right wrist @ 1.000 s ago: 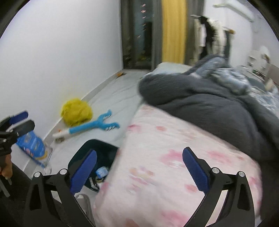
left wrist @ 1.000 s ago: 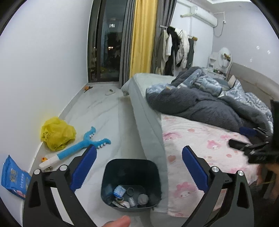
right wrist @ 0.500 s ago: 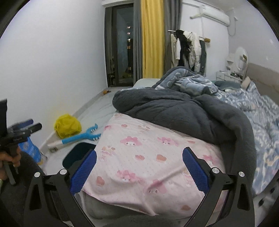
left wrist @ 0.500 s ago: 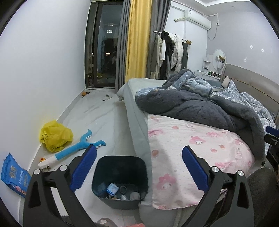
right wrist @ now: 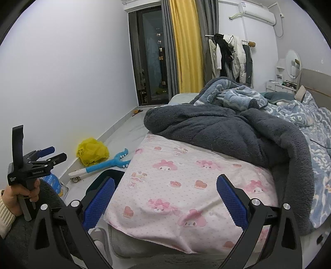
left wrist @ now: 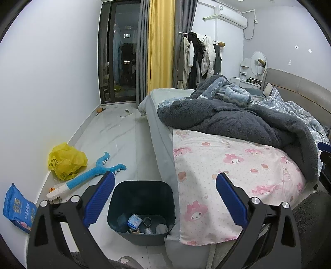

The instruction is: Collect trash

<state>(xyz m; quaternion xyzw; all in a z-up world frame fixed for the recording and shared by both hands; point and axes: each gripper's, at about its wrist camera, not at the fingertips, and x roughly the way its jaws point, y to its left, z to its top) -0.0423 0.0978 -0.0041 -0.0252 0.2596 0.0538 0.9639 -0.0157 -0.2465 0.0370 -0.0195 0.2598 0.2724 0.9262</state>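
Left wrist view: both grippers' jaws gape wide, empty, above the trash bin (left wrist: 142, 192).

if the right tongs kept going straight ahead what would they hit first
Probably the pink patterned bedsheet: the open, empty right tongs point over it toward the grey blanket behind, though depth is unclear.

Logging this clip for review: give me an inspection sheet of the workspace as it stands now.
Surface: white tiled floor beside a bed.
Job's things: dark bin against the bed, small trash at its bottom; yellow bag and blue packet by the wall.
Clutter: blue-and-white toy on the floor; grey blanket heaped on the bed.
Grippers: left gripper and right gripper, jaws open, empty.
Cables: thin dark one on the bedding.
Surroundings: yellow curtain, hung clothes, air conditioner.
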